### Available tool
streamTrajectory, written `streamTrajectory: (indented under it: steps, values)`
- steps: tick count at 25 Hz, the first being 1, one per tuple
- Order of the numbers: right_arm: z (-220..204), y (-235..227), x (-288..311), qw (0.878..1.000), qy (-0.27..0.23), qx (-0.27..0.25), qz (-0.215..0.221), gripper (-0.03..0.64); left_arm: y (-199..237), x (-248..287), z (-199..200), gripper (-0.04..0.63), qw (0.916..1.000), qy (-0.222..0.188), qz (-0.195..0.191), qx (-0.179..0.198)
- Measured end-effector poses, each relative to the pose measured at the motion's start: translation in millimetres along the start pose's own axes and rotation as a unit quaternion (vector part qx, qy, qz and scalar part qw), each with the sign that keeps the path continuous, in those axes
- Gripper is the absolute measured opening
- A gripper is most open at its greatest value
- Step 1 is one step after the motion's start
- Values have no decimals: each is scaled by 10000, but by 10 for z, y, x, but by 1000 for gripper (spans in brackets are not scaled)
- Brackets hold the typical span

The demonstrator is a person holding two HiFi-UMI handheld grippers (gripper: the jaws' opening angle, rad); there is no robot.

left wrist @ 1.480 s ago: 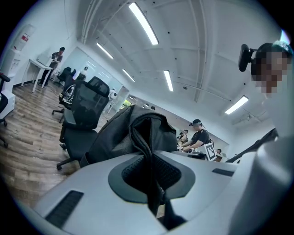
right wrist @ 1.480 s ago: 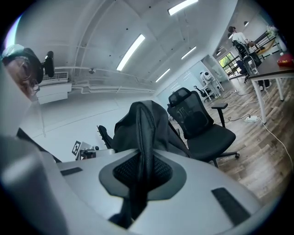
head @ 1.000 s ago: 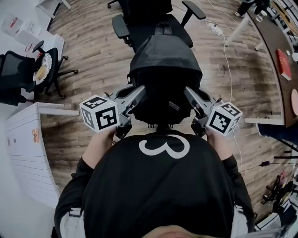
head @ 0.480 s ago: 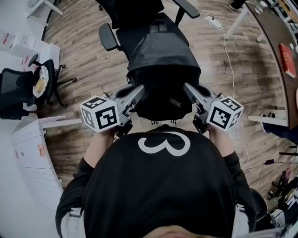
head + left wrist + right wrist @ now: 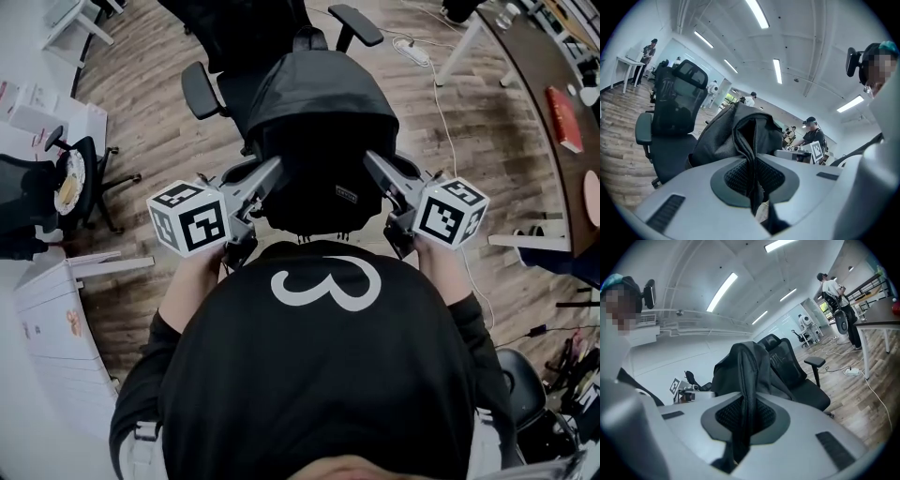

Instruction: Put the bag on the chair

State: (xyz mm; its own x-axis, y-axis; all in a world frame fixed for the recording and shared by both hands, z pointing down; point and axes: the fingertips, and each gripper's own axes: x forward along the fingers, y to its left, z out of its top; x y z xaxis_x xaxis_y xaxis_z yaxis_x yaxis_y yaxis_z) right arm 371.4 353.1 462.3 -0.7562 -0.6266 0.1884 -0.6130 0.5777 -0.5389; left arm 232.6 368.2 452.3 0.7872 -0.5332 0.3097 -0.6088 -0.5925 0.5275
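Observation:
A black backpack (image 5: 323,131) hangs between my two grippers, held up in front of my chest. My left gripper (image 5: 272,172) is shut on a fold of the bag (image 5: 740,136) at its left side. My right gripper (image 5: 372,166) is shut on the bag's fabric (image 5: 747,371) at its right side. Just beyond the bag stands a black office chair (image 5: 220,89) with armrests; its seat is mostly hidden under the bag. The chair (image 5: 670,122) shows left of the bag in the left gripper view, and the same chair (image 5: 797,376) shows right of it in the right gripper view.
A second black chair (image 5: 47,187) stands at the left by a white cabinet (image 5: 56,328). A dark desk (image 5: 553,75) with a red book runs along the right, and a white cable (image 5: 464,141) trails over the wooden floor. Other people stand far off.
Both grippers have carried the bag forward towards the chair, which now lies closer, with more of its seat covered by the bag. The grips are unchanged.

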Motion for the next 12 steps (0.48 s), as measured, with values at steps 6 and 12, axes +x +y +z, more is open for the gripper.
streamTrajectory:
  steps: [6, 12]
  values:
    - [124, -61, 10, 9998, -139, -18, -158, 43, -16, 85, 136, 34, 9999, -15, -103, 120]
    - [205, -91, 80, 9996, -144, 26, -229, 43, 50, 121, 230, 34, 9998, 29, -143, 144]
